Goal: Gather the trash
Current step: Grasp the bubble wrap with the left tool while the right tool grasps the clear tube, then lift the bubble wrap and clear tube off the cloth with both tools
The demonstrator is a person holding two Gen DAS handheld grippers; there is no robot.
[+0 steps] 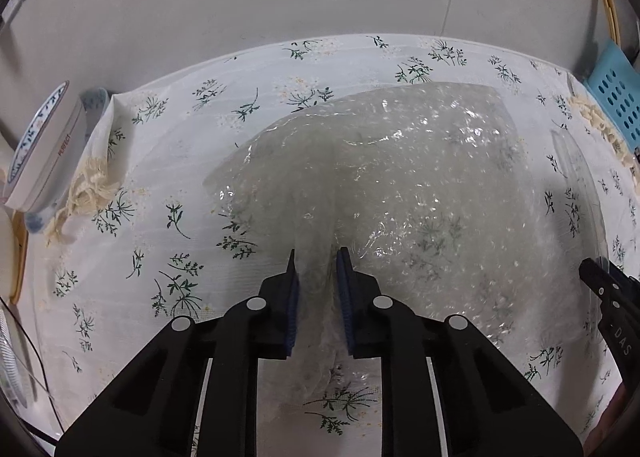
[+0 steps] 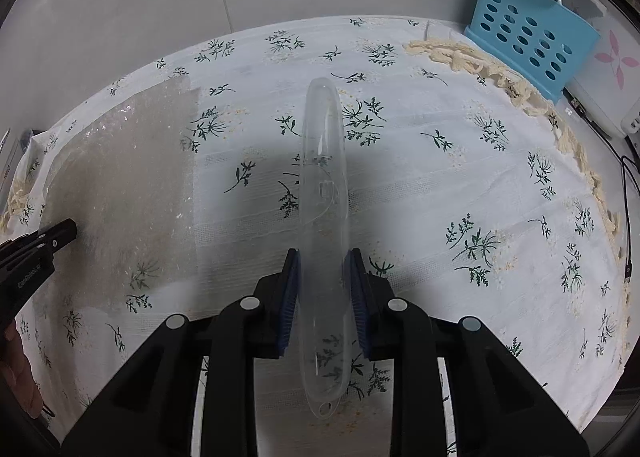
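Bubble wrap (image 1: 400, 185) sits pinched at its near edge in our left tool (image 1: 316, 257), jaws nearly closed on the thin film, the rest of the sheet spreading ahead over the flowered table (image 1: 160, 137). Our right tool (image 2: 322, 255) clamps a clear plastic blister shell (image 2: 323, 185) on edge, its pads pressing both sides, the shell reaching well ahead of the fingertips. So both pieces of trash look gripped; we judge the pick-up step is in hand, and next comes a lift off the cloth and a carry to wherever the trash goes, which we cannot see. Open cloth lies ahead of both tools. A blue perforated basket (image 2: 528, 29) stands far right at the table's edge, a tape roll (image 1: 44, 149) far left.
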